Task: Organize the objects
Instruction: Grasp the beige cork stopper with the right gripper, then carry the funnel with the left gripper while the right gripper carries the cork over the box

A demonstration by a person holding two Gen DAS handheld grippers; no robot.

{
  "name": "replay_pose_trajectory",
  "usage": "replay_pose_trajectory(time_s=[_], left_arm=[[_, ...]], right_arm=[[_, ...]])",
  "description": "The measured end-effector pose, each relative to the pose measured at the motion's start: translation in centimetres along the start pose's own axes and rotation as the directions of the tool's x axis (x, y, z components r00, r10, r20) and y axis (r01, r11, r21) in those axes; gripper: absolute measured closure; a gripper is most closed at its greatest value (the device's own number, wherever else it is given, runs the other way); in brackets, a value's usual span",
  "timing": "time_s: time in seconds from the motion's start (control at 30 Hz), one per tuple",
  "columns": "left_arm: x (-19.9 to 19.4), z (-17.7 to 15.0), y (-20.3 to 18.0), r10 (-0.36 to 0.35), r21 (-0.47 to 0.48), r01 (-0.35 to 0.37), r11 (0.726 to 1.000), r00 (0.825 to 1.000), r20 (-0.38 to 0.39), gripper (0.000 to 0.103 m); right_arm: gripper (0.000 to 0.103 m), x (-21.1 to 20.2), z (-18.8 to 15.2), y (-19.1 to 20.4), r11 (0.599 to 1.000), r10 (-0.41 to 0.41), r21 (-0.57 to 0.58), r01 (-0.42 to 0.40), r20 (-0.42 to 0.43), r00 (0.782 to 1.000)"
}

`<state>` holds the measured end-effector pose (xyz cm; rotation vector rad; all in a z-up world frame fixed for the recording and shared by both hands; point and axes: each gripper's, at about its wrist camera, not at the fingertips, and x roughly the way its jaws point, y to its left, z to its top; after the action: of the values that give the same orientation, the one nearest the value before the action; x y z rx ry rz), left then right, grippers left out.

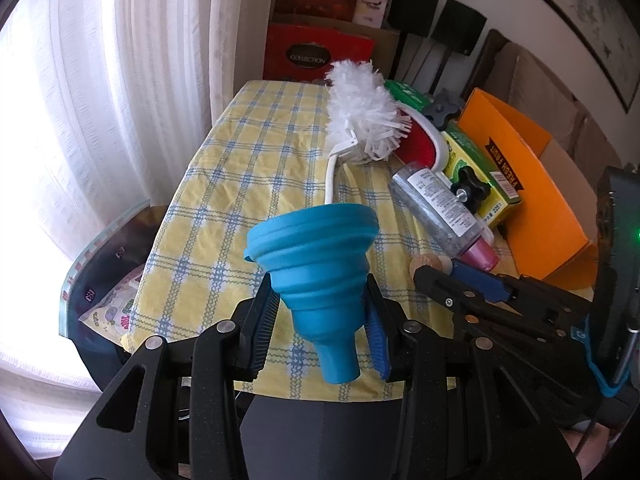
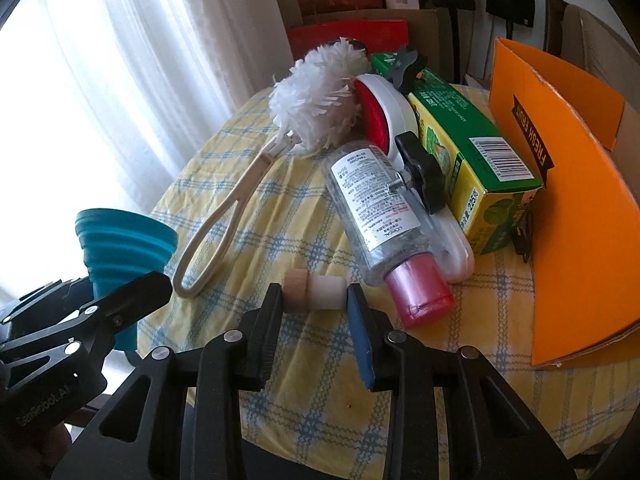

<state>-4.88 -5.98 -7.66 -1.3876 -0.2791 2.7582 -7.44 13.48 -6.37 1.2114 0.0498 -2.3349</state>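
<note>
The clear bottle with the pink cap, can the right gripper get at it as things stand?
Probably not yet: the right gripper has a small wooden stopper between its jaws. The clear bottle lies close ahead with nothing between.

White curtain (image 1: 120,80), red gift boxes (image 1: 316,52), black speakers (image 1: 456,24) behind table.

Daylight glows through sheer white curtains (image 1: 80,100) beside a table under yellow checked cloth (image 1: 248,152).

Table (image 2: 312,412) covered by yellow cloth with blue check. Resting on it: white-bristled brush with loop handle (image 2: 248,196), clear bottle with pink cap (image 2: 376,212), green-and-yellow carton (image 2: 476,160), orange cardboard box (image 2: 580,216), small wooden stopper (image 2: 310,290).
</note>
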Motion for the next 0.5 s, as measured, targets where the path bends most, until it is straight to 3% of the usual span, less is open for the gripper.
replay_pose_trajectory(time_s=[0.5], left_arm=[[-2.6, 1.4, -3.6, -0.051, 0.042, 0.049, 0.998, 0.998, 0.045, 0.066]], right_arm=[[0.071, -7.2, 0.2, 0.4, 0.998, -0.047, -0.034, 0.051, 0.127, 0.991]])
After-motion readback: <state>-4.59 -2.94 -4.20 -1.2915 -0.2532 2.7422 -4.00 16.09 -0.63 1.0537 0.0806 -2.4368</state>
